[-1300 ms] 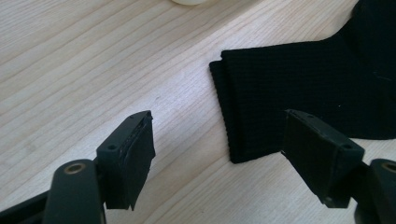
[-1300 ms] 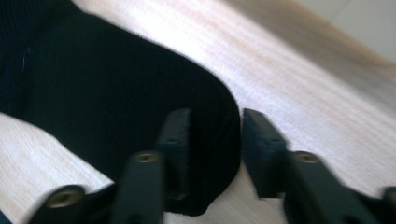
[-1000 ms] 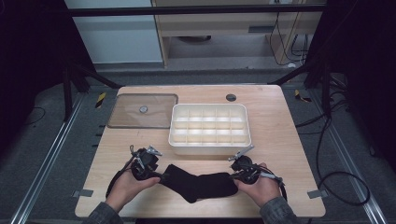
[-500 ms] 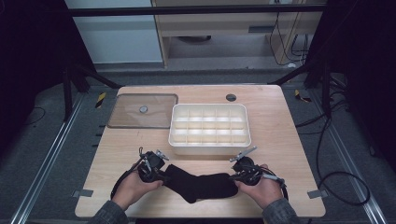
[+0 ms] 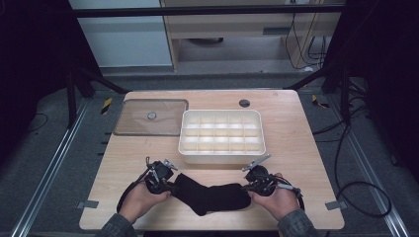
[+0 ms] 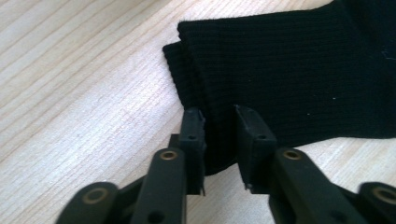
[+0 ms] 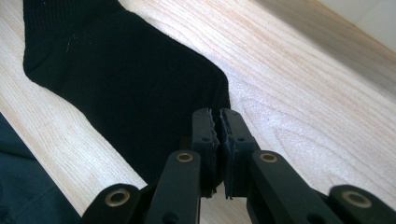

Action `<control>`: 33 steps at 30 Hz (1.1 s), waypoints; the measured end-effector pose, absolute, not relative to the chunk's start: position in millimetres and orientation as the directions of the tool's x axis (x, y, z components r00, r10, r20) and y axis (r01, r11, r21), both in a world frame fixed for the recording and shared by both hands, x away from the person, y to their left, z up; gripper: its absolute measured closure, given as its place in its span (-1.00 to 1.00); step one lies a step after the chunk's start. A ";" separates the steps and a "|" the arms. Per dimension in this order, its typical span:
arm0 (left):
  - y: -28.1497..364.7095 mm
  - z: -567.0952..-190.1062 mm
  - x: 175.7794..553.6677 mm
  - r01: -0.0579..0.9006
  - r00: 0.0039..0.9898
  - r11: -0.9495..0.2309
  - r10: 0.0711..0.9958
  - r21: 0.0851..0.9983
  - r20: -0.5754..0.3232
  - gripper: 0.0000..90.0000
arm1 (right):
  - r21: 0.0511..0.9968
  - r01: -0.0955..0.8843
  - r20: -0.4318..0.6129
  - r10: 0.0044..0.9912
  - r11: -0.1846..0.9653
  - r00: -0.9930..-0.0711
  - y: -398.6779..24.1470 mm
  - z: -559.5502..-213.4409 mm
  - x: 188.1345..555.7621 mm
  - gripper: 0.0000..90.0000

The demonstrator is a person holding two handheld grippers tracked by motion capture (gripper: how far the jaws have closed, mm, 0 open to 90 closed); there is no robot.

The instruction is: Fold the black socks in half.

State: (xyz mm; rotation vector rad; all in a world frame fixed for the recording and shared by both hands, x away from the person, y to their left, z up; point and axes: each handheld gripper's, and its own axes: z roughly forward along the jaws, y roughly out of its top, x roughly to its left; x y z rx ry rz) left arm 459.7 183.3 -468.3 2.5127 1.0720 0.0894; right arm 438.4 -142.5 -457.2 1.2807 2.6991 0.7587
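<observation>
Since the earlier frames, your left tool [image 5: 170, 183] has edged right onto the cuff of the black sock [image 5: 212, 196], and its jaws have just been closing with the ribbed cuff between them. In the left gripper view the pads stand on either side of a fold of cuff fabric [image 6: 219, 135]; they appear to pinch it, though the dark cloth makes contact hard to confirm. Your right tool [image 5: 248, 186] has kept its place, jaws closed tight on the toe end of the sock [image 7: 140, 93], with only a thin edge of fabric caught between the pads in the right gripper view.

The sock lies flat on the table [image 5: 306, 148] at the near edge, stretched between your two hands, cuff to the left and toe to the right. Beyond it, toward the far side, stands the white compartment tray [image 5: 222, 157], and its clear lid [image 5: 131, 123] lies to the far left.

Risks from here:
- The right grip holds little cloth; a pull or lift may draw the toe out of the jaws.
- The left jaws may have taken only one layer of the doubled cuff, so the sock could open or hang unevenly when raised.
- Lifting one hand ahead of the other would drag the sock across the table and loosen the weaker hold.
</observation>
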 end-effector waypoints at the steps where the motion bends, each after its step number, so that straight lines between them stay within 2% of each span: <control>1: 183.3 -468.3 459.5 0.678 0.704 -0.623 0.703 0.391 -0.099 0.64 | 0.455 0.712 0.153 0.742 0.534 -0.653 -142.5 -457.2 438.4 0.90; 6: 186.9 -465.4 459.9 0.672 0.711 -0.621 0.693 0.404 -0.118 0.73 | 0.465 0.719 0.171 0.744 0.517 -0.646 -145.6 -453.9 442.1 0.90; 33: 208.8 -432.1 465.5 0.641 0.727 -0.622 0.681 0.450 -0.095 0.74 | 0.482 0.721 0.191 0.743 0.499 -0.642 -131.1 -456.1 449.8 0.91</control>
